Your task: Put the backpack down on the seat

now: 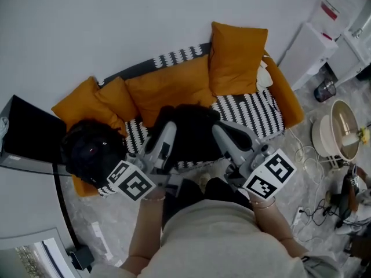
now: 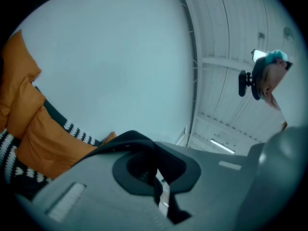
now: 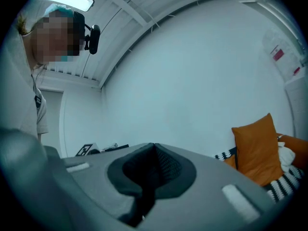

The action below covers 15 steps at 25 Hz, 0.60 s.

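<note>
The black backpack [image 1: 191,126] hangs just over the black-and-white patterned seat [image 1: 255,112] of the sofa, in the middle of the head view. My left gripper [image 1: 167,126] reaches up at its left side, and my right gripper [image 1: 220,129] at its right side. In the left gripper view the jaws [image 2: 156,177] are closed on a black strap [image 2: 127,138] of the backpack. The right gripper [image 3: 151,167] is closed on a black mesh strap [image 3: 163,165]. The grippers hide the backpack's lower part, so I cannot tell whether it touches the seat.
Orange cushions [image 1: 174,86] line the sofa's back, one upright at the right [image 1: 237,57]. A black rounded bag [image 1: 93,152] lies at the sofa's left end. A black panel [image 1: 29,132] stands left. White cabinets [image 1: 324,33], a cream round appliance [image 1: 339,132] and cables [image 1: 313,213] are at the right.
</note>
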{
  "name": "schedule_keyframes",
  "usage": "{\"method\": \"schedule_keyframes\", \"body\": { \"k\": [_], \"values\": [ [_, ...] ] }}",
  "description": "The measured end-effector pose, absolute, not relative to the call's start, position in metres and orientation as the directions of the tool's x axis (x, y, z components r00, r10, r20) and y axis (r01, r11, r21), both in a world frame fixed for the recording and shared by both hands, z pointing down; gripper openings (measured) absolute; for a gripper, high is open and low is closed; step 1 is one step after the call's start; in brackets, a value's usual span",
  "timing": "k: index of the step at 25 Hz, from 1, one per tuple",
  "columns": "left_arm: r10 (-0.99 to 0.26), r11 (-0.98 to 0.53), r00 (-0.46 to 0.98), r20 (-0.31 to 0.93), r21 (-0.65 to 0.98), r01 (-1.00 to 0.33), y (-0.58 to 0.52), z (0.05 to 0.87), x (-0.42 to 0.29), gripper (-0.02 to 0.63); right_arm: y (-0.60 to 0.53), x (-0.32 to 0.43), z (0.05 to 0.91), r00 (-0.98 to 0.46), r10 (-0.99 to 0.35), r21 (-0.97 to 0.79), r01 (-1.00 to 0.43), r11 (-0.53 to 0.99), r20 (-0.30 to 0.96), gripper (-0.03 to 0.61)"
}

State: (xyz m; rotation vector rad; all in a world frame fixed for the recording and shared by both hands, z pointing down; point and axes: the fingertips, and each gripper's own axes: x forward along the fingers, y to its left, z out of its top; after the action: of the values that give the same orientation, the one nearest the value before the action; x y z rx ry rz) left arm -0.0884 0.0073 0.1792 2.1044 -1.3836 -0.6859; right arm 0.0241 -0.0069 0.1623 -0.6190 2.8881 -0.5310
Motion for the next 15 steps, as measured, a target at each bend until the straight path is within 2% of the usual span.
{"method": "schedule_keyframes", "body": {
  "k": [15],
  "values": [
    [-0.93,-0.272,0.365,-0.031,0.726,-0.631,-0.051,0.222,-0.119,0.009,-0.07,-0.01,0.206,-0.9,-0.436,-0.465,-0.391,0.794,0.013,0.003]
  ]
}}
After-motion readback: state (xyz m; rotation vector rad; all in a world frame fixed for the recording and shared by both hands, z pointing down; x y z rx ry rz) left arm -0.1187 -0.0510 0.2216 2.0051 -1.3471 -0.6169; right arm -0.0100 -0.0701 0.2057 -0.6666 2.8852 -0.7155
